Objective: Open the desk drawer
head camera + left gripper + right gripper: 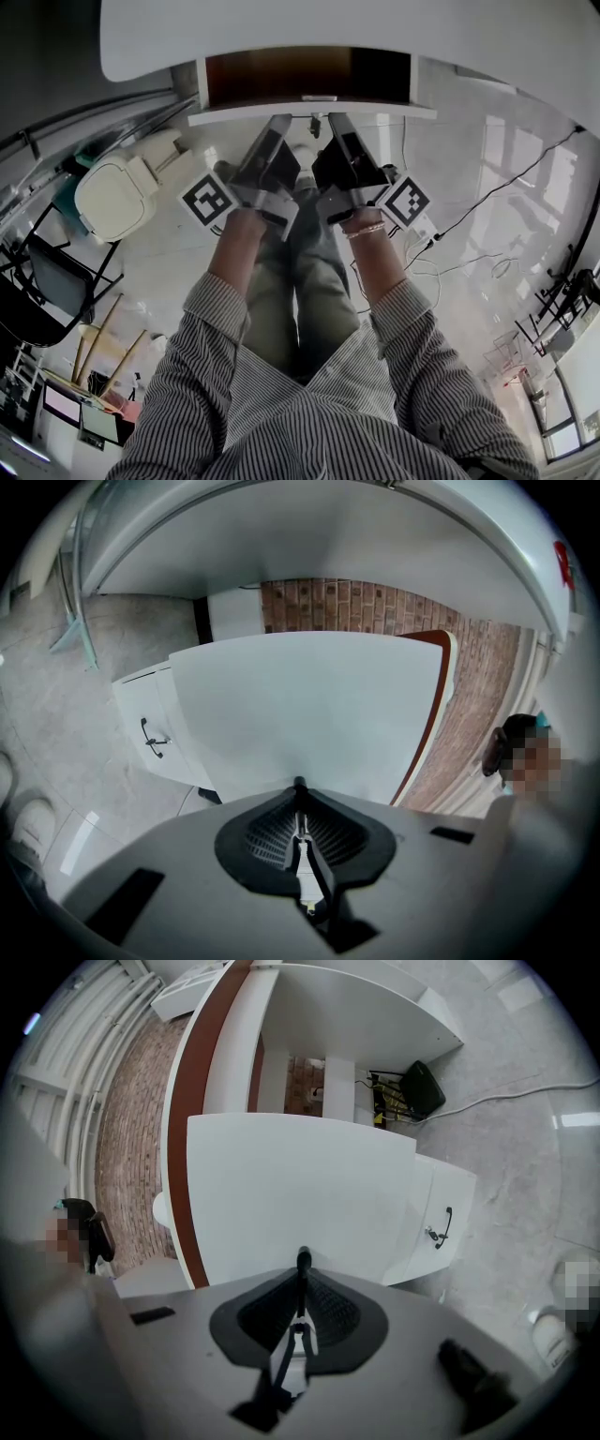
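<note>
- The drawer is seen part-way out under the desk top. Its brown inside is exposed behind the white drawer front.
- The L gripper is set at the drawer front's lower edge, left of centre. Its jaws are drawn narrow, nearly together, w/ tips against the panel.
- The R gripper is set just beside it, right of the drawer front's centre. Its jaws are likewise narrow, tips at the panel.
- Whether a lip of the drawer front is pinched or only hooked can't be told from either gripper view.
- Step judged: pull phase, part done. More of the drawer is prob. hidden under the desk top.
- Next move, as judged: both grippers are to be drawn level & together away from the desk. Even force is needed so the drawer front isn't skewed, and contact is to be held until the drawer is fully out.
</note>
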`<state>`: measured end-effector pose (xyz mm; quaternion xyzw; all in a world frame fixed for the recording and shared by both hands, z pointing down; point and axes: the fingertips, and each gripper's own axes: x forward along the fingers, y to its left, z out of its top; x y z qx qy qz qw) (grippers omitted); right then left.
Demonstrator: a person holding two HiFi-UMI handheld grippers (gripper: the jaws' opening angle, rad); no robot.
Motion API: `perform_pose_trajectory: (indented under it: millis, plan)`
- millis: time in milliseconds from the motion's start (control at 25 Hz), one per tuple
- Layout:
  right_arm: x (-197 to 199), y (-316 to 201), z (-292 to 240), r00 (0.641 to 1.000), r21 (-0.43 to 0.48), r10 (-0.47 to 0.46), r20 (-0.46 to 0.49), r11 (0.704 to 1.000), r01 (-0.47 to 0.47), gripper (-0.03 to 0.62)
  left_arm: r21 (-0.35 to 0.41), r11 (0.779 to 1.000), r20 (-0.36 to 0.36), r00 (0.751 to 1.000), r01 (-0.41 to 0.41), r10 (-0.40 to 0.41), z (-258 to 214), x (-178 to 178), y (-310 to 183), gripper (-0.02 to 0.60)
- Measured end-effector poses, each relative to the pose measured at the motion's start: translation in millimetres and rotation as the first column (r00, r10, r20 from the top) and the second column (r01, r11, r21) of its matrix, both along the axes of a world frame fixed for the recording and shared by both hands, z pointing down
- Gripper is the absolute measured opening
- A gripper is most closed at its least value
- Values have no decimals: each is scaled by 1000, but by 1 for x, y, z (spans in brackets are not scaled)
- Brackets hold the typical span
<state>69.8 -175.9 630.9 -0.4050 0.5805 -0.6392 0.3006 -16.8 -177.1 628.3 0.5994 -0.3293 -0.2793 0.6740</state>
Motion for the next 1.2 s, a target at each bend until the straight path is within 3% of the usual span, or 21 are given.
perform_pose_trajectory:
  millis: [200,560,1000,1200]
  plan:
    - [0,12,2,1000,14,-4,10,1000,4,37,-8,1000,7,1000,-26,26,2,1,12,41]
    - [1,12,4,1000,31,1,23,1000,-2,37,-10,1000,-14,1000,19,-19,3,1,11,41]
    - [3,20,5,999,27,-28,37,999,27,37,-10,1000,-21,1000,-17,17,4,6,22,41]
    - [4,29,5,998,20,-49,39,999,48,37,-32,999,-44,999,10,-11,5,6,32,41]
